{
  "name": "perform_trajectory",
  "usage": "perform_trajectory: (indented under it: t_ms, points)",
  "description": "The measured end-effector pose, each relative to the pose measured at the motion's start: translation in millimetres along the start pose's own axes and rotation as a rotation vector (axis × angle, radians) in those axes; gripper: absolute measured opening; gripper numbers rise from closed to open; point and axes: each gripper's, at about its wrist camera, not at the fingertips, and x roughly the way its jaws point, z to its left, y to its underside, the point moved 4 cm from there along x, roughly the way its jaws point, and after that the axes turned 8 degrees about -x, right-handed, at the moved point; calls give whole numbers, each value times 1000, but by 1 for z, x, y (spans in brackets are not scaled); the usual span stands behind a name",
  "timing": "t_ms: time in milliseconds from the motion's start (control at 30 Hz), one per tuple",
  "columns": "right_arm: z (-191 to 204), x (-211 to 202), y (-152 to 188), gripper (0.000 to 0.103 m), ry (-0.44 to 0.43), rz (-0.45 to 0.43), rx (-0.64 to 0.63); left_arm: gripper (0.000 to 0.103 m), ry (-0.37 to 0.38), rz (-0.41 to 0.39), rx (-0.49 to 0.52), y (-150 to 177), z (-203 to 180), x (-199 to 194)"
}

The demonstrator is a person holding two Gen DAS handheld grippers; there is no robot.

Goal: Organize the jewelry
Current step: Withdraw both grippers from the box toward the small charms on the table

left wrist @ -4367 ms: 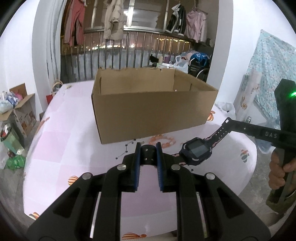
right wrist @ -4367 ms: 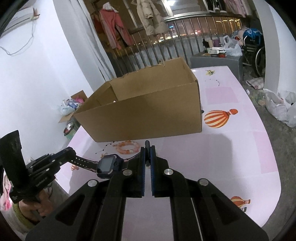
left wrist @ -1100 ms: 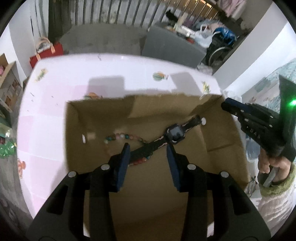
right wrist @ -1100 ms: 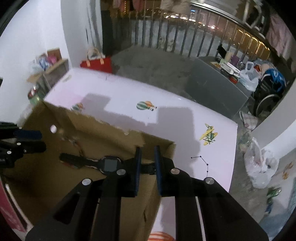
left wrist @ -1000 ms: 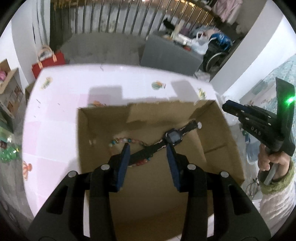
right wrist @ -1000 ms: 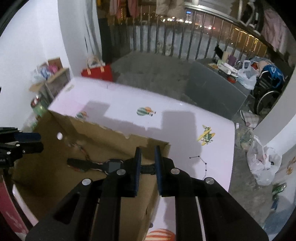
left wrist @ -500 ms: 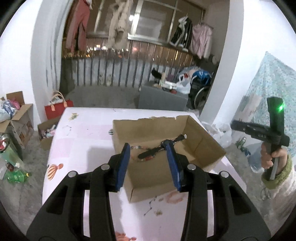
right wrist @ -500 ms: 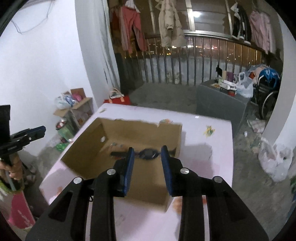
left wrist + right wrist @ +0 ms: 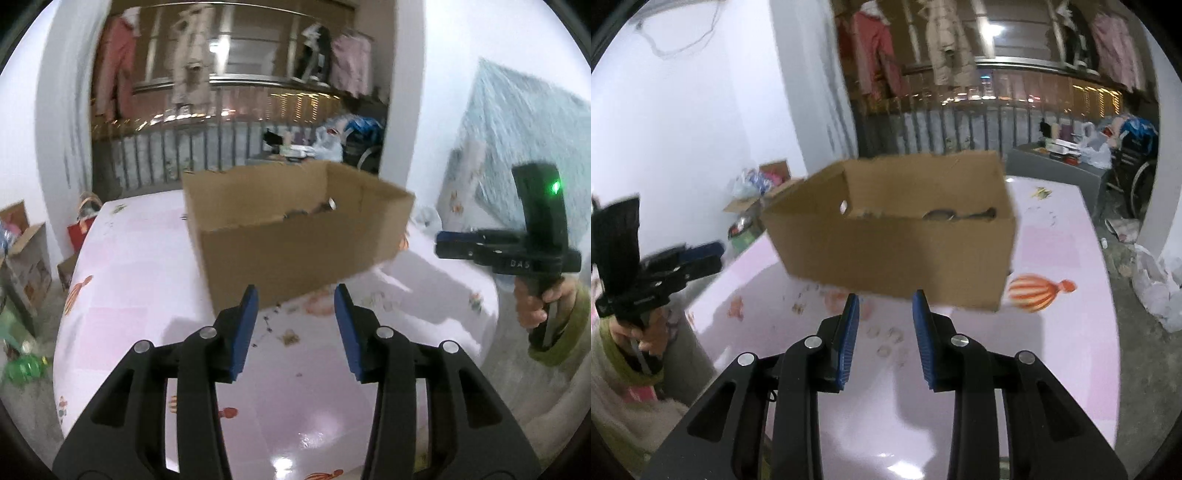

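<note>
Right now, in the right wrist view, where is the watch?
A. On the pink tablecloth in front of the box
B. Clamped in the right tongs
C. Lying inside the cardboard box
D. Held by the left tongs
C: the watch shows over the near wall of the cardboard box, while the right tongs stand open and empty.

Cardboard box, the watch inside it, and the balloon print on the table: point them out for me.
Cardboard box (image 9: 894, 258): right wrist view, on its near outer wall.
Watch (image 9: 940, 215): right wrist view, on its blurred face above the box rim.
Balloon print (image 9: 1032, 292): right wrist view, on its striped envelope.
</note>
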Motion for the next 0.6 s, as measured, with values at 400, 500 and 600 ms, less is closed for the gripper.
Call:
perform_trajectory:
  t_ms: [400,500,600]
  points:
    - [4,39,29,29,-17,105,-12,41,13,74,78,29,-1,46]
    - [5,44,30,28,-13,123,-28,41,13,87,70,35,-3,49]
    - [4,48,32,23,-8,139,-44,41,19,97,72,38,-7,53]
